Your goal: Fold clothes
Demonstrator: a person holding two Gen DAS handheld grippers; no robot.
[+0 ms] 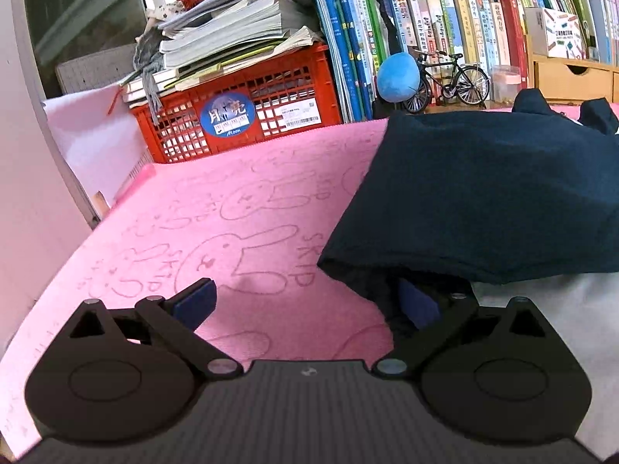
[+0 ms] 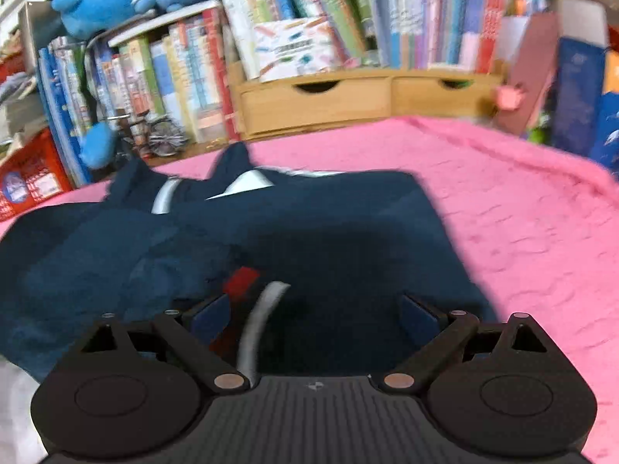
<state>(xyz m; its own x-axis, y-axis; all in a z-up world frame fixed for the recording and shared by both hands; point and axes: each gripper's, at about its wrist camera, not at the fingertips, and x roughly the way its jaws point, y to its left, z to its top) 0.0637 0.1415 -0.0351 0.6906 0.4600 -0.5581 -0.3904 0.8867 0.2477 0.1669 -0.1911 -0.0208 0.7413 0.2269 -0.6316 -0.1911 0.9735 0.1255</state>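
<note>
Pink blanket (image 1: 240, 208) under navy garment (image 2: 309, 232), collar toward bookshelf (image 2: 271, 19).

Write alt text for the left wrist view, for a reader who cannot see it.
The open left claw sits low over a pink rabbit-print blanket, its right finger tucked under the edge of a dark navy garment. Behind stand a red crate stacked with papers and a shelf of books.

— What did the left tongs (image 1: 307, 305) look like?
— Matte black, ribbed body, round housings, silver pivot pins, blue finger pads (image 1: 195, 301).
— And the right tongs (image 2: 315, 315)?
— Identical build.
</note>
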